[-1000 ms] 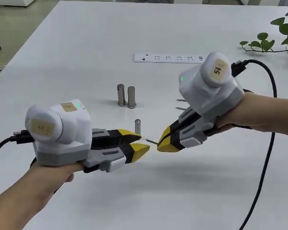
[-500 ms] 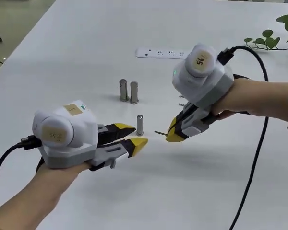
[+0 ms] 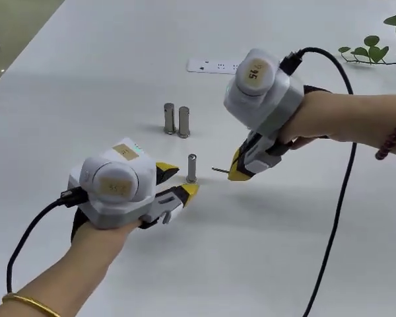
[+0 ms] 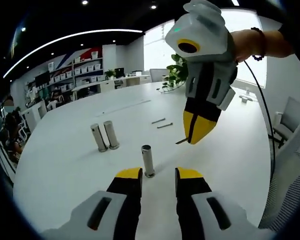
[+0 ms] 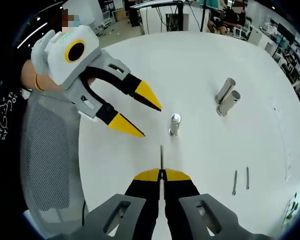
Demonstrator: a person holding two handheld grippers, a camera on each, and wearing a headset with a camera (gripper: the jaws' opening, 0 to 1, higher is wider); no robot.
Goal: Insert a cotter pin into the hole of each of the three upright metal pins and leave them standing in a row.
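Observation:
One upright metal pin (image 3: 191, 168) stands alone just ahead of my open left gripper (image 3: 183, 179), whose yellow tips reach either side of its base without touching it. In the left gripper view this pin (image 4: 148, 160) stands just beyond the gap of the jaws (image 4: 157, 172). My right gripper (image 3: 236, 175) is shut on a thin cotter pin (image 3: 220, 171) that points at the lone pin from the right, a short way off. In the right gripper view the cotter pin (image 5: 161, 157) aims toward the pin (image 5: 175, 124). Two more pins (image 3: 176, 119) stand side by side farther back.
Two loose cotter pins (image 4: 161, 123) lie on the white table behind the right gripper, also seen as loose cotter pins (image 5: 241, 180). A power strip (image 3: 214, 66) lies at the far side, a plant (image 3: 376, 56) at the far right. The right gripper's cable (image 3: 340, 191) trails across the table.
My left gripper has moved forward until its open tips flank the lone pin. My right gripper has tilted steeper, still holding the cotter pin. The head camera shifted.

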